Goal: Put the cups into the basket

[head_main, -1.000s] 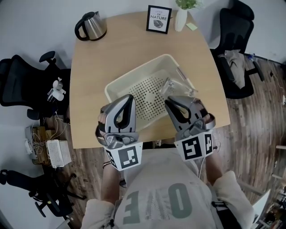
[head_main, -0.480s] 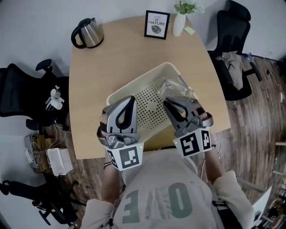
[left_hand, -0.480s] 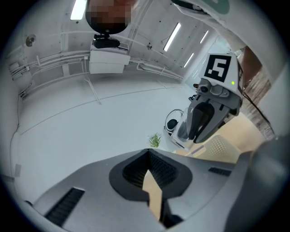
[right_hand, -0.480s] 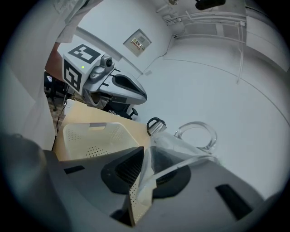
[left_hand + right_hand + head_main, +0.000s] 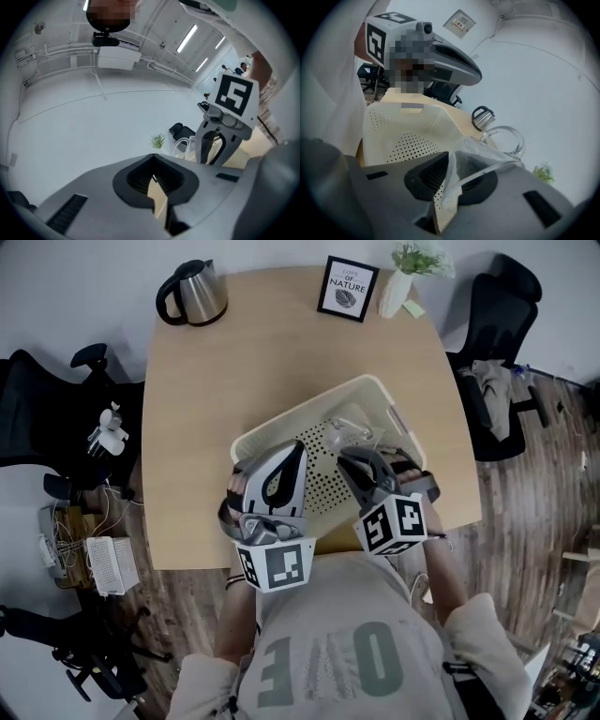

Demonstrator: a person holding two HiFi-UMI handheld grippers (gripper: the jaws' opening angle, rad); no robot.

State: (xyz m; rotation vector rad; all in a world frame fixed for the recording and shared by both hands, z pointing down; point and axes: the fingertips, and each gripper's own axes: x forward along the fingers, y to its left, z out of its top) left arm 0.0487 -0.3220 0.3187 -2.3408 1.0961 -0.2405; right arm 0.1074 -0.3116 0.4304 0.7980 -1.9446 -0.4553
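Observation:
A cream perforated basket [image 5: 300, 409] sits on the round wooden table [image 5: 216, 381], near its front edge. My right gripper [image 5: 359, 463] hangs over the basket's right half, shut on the wall of a clear glass cup [image 5: 352, 427]. In the right gripper view the cup [image 5: 499, 143] lies tilted between the jaws, handle up, above the basket [image 5: 408, 131]. My left gripper [image 5: 284, 470] hovers over the basket's near left rim, jaws shut and empty. The left gripper view looks past the left gripper [image 5: 157, 187] to the right gripper [image 5: 225, 136] and the cup [image 5: 187, 143].
A steel kettle [image 5: 192, 292] stands at the table's far left. A framed print [image 5: 348, 288] and a white vase with a plant [image 5: 398, 282] stand at the far edge. Black office chairs [image 5: 497, 324] flank the table; cables and boxes lie on the floor at left [image 5: 89, 549].
Both grippers have shifted slightly forward over the basket. The right one carried the cup from the right rim further inside; the left one now overlaps the near rim.

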